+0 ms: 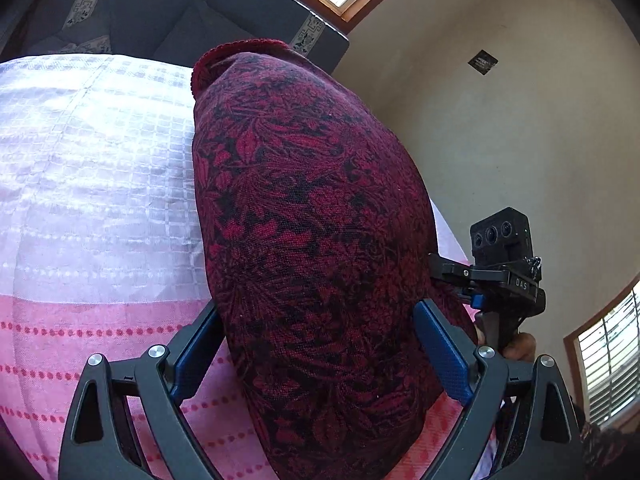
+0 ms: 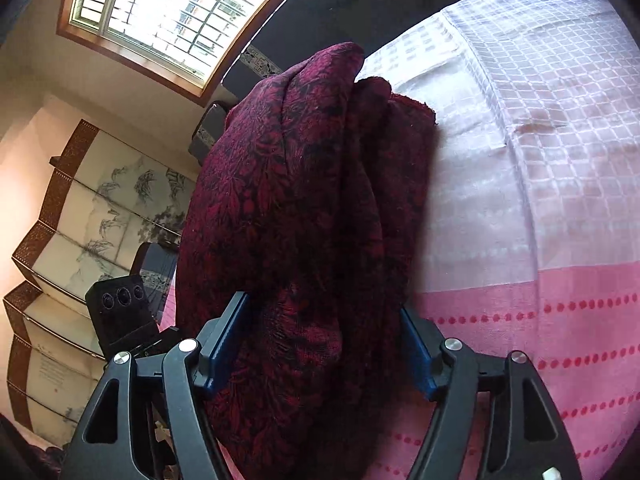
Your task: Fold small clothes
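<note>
One dark-red floral garment (image 1: pixel 312 240), bunched, held up over the pink-and-white cloth (image 1: pixel 100 160), both tongs clamped on it: left tongs (image 1: pixel 320 344) at one side, right tongs (image 2: pixel 324 344) at the other

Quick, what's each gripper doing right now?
Left gripper: shut on the dark red floral-patterned woven garment.
Right gripper: shut on the same garment.

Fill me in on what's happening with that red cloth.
A person is working with two hand-held grippers. The left hand-held gripper and the right hand-held gripper each have the dark red patterned garment between their blue pads, holding it bunched up above the pink and white bedspread. No neat fold is visible yet.
</note>
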A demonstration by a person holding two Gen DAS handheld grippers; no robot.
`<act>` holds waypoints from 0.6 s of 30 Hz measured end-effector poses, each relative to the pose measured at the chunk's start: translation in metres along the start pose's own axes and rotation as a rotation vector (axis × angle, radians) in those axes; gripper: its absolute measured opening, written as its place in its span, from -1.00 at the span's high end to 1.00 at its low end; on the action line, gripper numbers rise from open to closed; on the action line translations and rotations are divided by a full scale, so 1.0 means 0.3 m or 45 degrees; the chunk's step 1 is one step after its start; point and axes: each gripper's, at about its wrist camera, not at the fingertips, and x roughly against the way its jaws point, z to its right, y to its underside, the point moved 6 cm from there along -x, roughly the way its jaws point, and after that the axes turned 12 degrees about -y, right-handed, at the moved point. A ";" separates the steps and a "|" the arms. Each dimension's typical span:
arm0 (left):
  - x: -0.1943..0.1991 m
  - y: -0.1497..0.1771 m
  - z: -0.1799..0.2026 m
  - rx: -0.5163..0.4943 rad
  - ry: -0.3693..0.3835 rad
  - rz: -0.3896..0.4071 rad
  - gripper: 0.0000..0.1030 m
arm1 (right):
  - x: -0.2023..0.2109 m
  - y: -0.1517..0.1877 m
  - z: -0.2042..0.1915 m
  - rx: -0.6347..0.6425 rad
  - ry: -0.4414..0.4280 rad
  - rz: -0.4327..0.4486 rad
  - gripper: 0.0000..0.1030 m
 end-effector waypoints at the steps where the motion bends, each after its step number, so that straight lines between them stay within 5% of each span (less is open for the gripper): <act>1: -0.015 -0.013 -0.010 -0.002 -0.007 -0.018 -0.80 | -0.008 -0.002 -0.004 0.004 -0.009 -0.003 -0.39; 7: -0.068 -0.064 0.019 -0.128 -0.031 -0.078 -0.89 | -0.058 -0.023 -0.024 0.076 0.008 -0.020 -0.48; 12: -0.095 -0.050 0.080 -0.315 -0.191 -0.056 -0.91 | -0.078 -0.016 -0.039 0.127 0.026 -0.003 -0.52; 18: -0.091 -0.057 0.092 -0.315 -0.223 -0.018 -0.92 | -0.085 -0.009 -0.047 0.141 0.048 0.022 -0.52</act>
